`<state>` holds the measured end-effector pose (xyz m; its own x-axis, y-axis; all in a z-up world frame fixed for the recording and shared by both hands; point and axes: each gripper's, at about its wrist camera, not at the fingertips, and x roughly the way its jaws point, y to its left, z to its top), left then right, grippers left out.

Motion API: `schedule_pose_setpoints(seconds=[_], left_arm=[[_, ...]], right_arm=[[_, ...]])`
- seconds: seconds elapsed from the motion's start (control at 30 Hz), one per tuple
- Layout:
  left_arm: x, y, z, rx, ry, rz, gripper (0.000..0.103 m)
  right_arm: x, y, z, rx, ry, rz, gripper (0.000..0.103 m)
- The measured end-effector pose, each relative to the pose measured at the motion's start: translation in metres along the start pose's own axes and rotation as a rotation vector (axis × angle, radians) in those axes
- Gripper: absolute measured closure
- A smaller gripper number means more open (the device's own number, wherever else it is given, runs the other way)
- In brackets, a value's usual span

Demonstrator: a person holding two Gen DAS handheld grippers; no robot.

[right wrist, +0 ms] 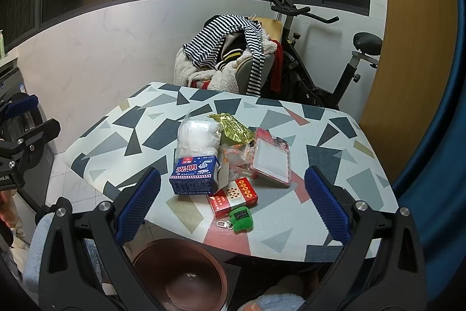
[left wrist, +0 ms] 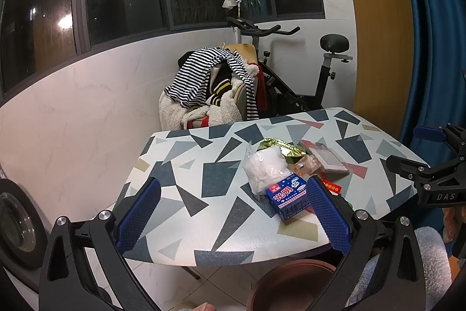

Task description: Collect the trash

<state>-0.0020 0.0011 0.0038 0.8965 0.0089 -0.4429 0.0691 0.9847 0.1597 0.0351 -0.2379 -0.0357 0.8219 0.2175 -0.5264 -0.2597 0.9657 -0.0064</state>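
A pile of trash lies on the patterned table (right wrist: pixel 116 130): a blue ice-cream carton (right wrist: pixel 194 175), a clear bag of white stuff (right wrist: pixel 198 137), a gold foil wrapper (right wrist: pixel 234 128), a clear plastic case (right wrist: pixel 271 161), a red cigarette pack (right wrist: pixel 234 197) and a green keychain (right wrist: pixel 240 220). The carton (left wrist: pixel 288 196) and bag (left wrist: pixel 266 168) also show in the left wrist view. My left gripper (left wrist: pixel 233 217) is open and empty, near the table's front edge. My right gripper (right wrist: pixel 233 212) is open and empty, just before the pack and keychain.
A brown bin (right wrist: pixel 180 273) stands on the floor under the table's near edge, also in the left wrist view (left wrist: pixel 291 281). Behind the table stand a chair heaped with clothes (right wrist: pixel 230 54) and an exercise bike (right wrist: pixel 320 63). A washing machine (left wrist: pixel 17 223) is at the left.
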Motion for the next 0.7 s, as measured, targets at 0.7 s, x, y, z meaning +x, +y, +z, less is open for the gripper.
schedule_pose_setpoints(seconds=[0.7], left_arm=[[0.0002, 0.001, -0.0003, -0.002, 0.001, -0.001, 0.005]], right_arm=[[0.0019, 0.0035, 0.0014, -0.002, 0.001, -0.005, 0.006]])
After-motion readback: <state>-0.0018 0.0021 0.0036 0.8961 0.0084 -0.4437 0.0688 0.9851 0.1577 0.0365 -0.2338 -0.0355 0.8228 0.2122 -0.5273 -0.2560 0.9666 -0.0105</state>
